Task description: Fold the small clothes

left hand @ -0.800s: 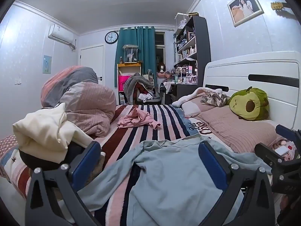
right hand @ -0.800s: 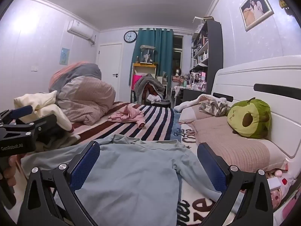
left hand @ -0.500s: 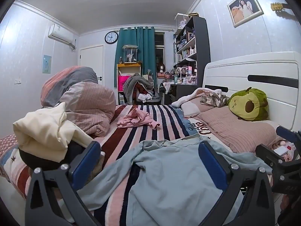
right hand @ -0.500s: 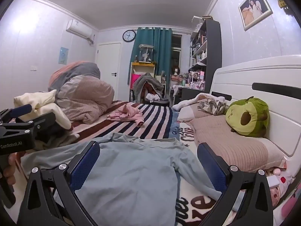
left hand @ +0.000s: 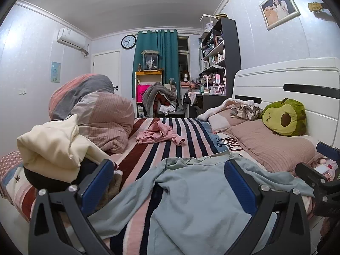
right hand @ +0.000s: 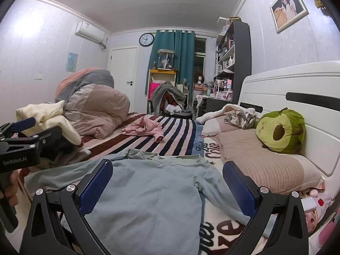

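Claws, left (left hand: 167,177) and right (right hand: 167,177), gape above spread blue shirt (right hand: 148,193)

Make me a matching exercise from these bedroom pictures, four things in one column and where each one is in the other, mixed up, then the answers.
Things:
1. light blue shirt
2. pink garment
3. avocado plush
4. wall clock

Places:
A. against the white headboard, on a pillow
B. high on the far wall, beside the teal curtain
C. spread on the bed between the open right gripper fingers
D. crumpled farther back on the striped blanket

Pairs: 1-C, 2-D, 3-A, 4-B
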Tool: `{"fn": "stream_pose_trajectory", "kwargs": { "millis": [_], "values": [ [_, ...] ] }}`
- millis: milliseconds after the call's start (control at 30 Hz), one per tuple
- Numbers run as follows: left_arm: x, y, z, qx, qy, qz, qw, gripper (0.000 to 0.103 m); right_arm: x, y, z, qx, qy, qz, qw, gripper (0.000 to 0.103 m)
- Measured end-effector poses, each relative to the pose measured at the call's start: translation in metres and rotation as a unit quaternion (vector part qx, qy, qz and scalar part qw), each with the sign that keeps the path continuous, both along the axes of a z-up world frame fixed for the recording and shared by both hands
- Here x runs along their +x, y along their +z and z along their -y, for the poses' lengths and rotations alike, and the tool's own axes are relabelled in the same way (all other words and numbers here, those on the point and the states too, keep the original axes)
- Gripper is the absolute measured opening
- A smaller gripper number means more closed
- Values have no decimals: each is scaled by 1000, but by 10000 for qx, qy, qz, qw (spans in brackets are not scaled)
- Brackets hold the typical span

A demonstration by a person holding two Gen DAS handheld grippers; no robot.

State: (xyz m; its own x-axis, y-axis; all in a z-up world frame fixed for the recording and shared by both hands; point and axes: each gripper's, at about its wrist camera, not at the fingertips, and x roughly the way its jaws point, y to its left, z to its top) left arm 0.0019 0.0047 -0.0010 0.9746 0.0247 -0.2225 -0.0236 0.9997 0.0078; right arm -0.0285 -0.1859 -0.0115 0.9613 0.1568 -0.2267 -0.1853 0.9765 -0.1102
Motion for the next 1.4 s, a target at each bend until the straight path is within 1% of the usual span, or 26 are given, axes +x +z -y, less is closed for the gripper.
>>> {"fn": "stream_pose_trajectory", "kwargs": {
  "millis": [1100, 1200, 1400],
  "values": [
    [1, 0, -4, -25, -8, 2, 10000, 102, 0, -2, 3, 61, 11, -50, 10000, 102],
    [2, 2, -4, -48, -39, 3, 10000, 102, 2, -12, 2, 64, 17, -47, 10000, 102],
    [6, 8, 1, 6, -75, 15, 10000, 102, 3, -12, -2, 53, 29, -64, 10000, 102]
  ]
}}
